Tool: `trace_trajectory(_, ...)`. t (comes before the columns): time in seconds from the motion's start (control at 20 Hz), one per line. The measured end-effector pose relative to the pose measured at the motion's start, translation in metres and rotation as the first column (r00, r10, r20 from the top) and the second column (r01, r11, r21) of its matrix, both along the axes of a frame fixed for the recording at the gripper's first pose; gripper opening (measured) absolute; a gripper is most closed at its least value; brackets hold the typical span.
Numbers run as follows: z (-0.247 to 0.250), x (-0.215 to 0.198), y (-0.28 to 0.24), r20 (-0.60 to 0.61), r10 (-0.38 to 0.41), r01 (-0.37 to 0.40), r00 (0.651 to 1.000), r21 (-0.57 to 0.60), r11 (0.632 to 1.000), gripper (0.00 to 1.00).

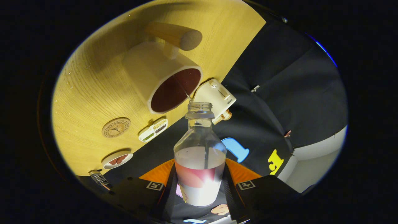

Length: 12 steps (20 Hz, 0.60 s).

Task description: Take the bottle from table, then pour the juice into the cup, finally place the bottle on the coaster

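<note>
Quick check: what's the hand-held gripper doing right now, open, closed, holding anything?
Hand-held gripper: closed on the bottle, both fingers pressing its sides, tilted with its open mouth at the cup.

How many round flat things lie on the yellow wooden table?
2: a brown round coaster between the cream cup and a white round dish. The gripper holds the clear plastic bottle.
</note>
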State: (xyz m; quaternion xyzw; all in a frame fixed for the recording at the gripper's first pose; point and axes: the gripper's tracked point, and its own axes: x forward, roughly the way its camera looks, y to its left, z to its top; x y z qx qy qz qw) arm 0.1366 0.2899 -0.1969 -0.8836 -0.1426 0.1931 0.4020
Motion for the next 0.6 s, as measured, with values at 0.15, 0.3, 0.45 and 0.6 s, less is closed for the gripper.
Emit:
trace_trajectory(0.15, -0.005, 0.003, -0.003, 0.009, 0.017, -0.017, 1.000, -0.031, 0.999, 0.70)
trace_trajectory(0.3, -0.001, 0.006, -0.002, 0.022, 0.034, -0.033, 0.999, -0.052, 0.998, 0.70)
trace_trajectory(0.45, 0.004, 0.007, 0.003, 0.046, 0.062, -0.059, 0.997, -0.063, 0.996, 0.70)
trace_trajectory(0.6, 0.003, 0.006, 0.006, 0.048, 0.081, -0.078, 0.996, -0.071, 0.994, 0.70)
